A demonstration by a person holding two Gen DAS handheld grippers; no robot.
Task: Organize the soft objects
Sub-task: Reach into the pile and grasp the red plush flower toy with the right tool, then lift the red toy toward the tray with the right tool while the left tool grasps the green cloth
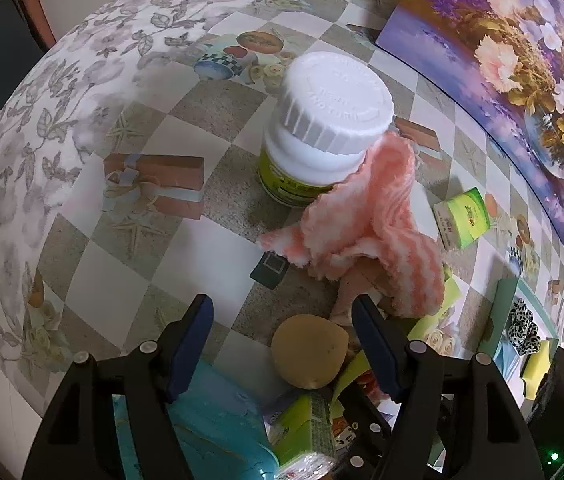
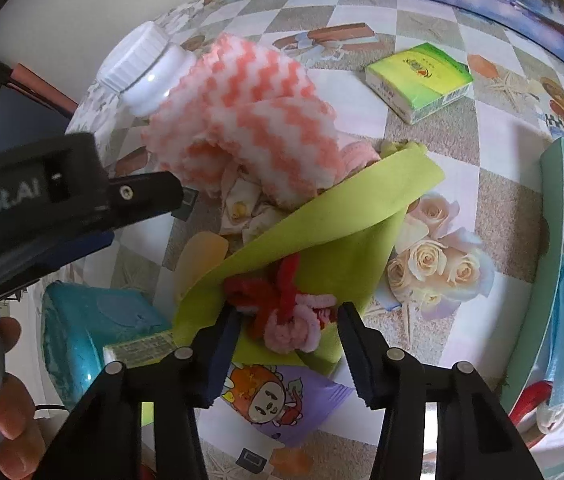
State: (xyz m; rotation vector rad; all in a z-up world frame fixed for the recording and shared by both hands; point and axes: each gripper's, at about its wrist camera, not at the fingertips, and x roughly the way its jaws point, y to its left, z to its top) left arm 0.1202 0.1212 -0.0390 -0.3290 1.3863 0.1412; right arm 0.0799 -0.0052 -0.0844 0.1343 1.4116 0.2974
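Both my tongs were spread apart, gripping nothing. Right gripper point(image 2: 288, 334) hovered over the pink-and-red fuzzy thing point(image 2: 286, 312) on the green cloth point(image 2: 322, 232), striped towel point(image 2: 250, 120) leaning against the bottle point(image 2: 142, 68). Left gripper point(image 1: 282, 320) sat nearby.

A white-capped bottle point(image 1: 322, 128) with a yellow-green label stands upright on the tabletop point(image 1: 154, 184), which is covered in a checked cloth printed with roses, starfish and gift boxes. A floral painting point(image 1: 522, 68) leans along the far right edge. To the right of the bottle lies a small green box point(image 1: 464, 218). A small dark square item point(image 1: 269, 270) lies flat near the bottle's base.
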